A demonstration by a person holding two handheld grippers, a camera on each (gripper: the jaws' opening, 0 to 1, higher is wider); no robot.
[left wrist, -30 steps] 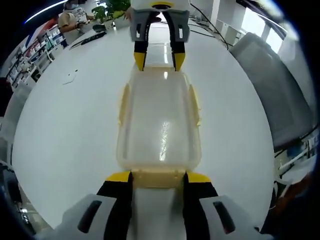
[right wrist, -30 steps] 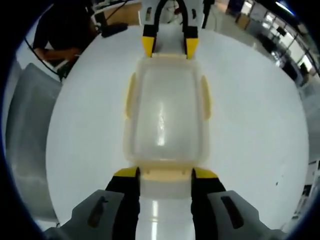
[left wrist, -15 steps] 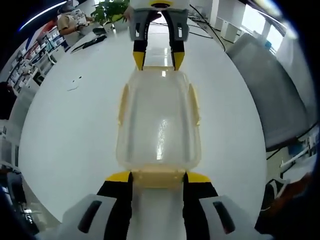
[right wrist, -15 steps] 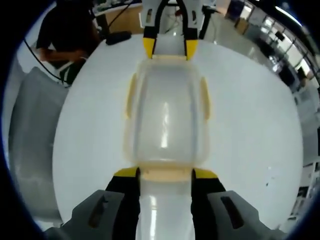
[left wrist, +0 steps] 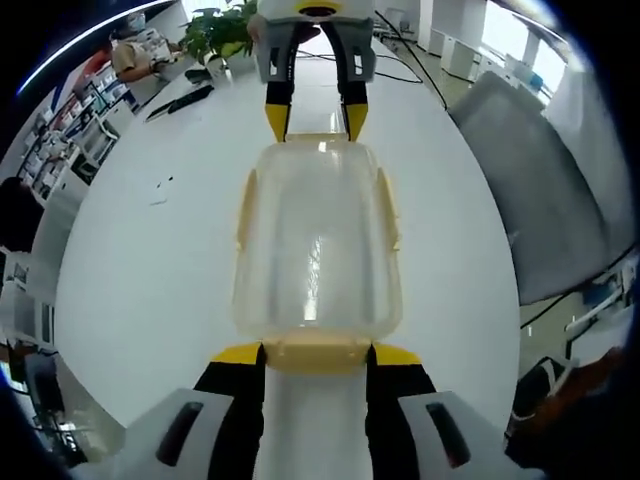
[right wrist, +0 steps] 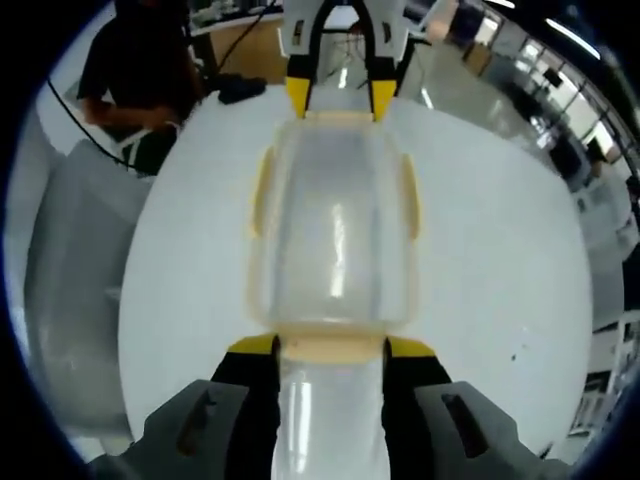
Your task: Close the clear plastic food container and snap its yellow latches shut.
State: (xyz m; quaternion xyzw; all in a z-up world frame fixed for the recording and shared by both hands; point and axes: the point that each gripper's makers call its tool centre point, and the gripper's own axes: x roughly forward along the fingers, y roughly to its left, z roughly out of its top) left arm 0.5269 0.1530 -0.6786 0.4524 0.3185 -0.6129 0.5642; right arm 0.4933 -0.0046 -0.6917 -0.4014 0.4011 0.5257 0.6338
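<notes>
The left claw (left wrist: pixel 315 352), jaws apart, bracketed one end latch of the clear food container (left wrist: pixel 316 245); the right claw (right wrist: pixel 331 345), likewise apart, bracketed the opposite end's latch. The container lay between them on the white surface (left wrist: pixel 150 240). Uneven pressing could probably slide it or leave a yellow latch (right wrist: pixel 330 346) unsnapped.

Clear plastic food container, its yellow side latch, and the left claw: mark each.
Clear plastic food container (left wrist: pixel 318 240): left gripper view, middle of the lid.
Yellow side latch (left wrist: pixel 244 208): left gripper view, strip on the container's left edge.
Left claw (left wrist: pixel 316 352): left gripper view, midway between its yellow tips.
</notes>
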